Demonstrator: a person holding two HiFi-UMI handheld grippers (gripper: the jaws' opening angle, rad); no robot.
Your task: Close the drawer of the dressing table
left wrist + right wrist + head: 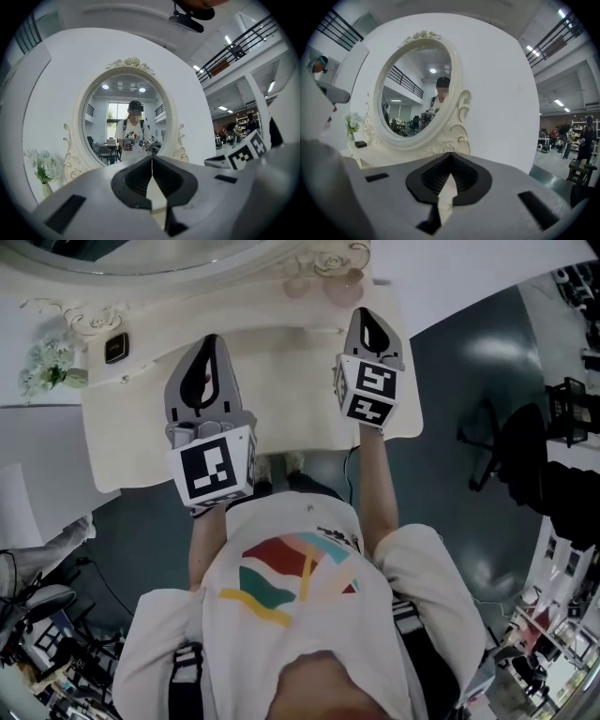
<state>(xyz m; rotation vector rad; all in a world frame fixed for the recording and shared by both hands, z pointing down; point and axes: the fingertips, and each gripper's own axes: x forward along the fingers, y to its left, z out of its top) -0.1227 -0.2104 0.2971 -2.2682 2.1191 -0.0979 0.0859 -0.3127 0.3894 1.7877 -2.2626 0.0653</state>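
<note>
Nearest the head camera, a person's white T-shirt (309, 549) with a colourful print fills the lower frame. Beyond it, both hands hold grippers over the cream dressing table (281, 381). Left gripper (210, 341) and right gripper (367, 315) each have their jaws pressed together on nothing. Both face the oval mirror (126, 122) at the table's back. Beneath the tabletop, the drawer cannot be made out. White flowers (52, 367) stand at the far left.

The cream dressing table (281, 381) carries an oval mirror (415, 89) at twelve o'clock, a small dark box (116, 349) at ten, and white flowers (52, 367) near nine.
</note>
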